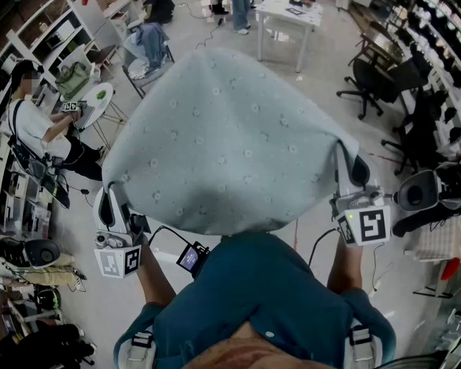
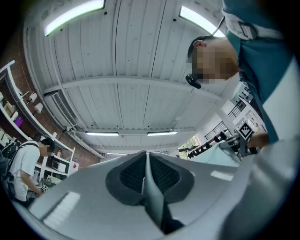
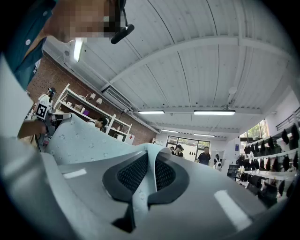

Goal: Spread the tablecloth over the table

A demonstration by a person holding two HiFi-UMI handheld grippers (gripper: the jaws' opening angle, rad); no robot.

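Note:
A pale blue tablecloth (image 1: 227,144) with small flower dots billows up in the air in front of me and hides whatever lies under it. My left gripper (image 1: 109,200) is shut on the cloth's near left corner, at the lower left of the head view. My right gripper (image 1: 351,167) is shut on the near right corner. In the left gripper view a thin fold of the tablecloth (image 2: 151,187) is pinched between the dark pads (image 2: 131,174). In the right gripper view the tablecloth (image 3: 84,140) runs off to the left from between the closed pads (image 3: 133,172). Both grippers tilt upward.
A white table (image 1: 290,18) stands at the far side of the room. A folding chair (image 1: 146,50) with cloth on it and a seated person (image 1: 36,126) are at the left. Black office chairs (image 1: 374,79) and shelves of goods line the right.

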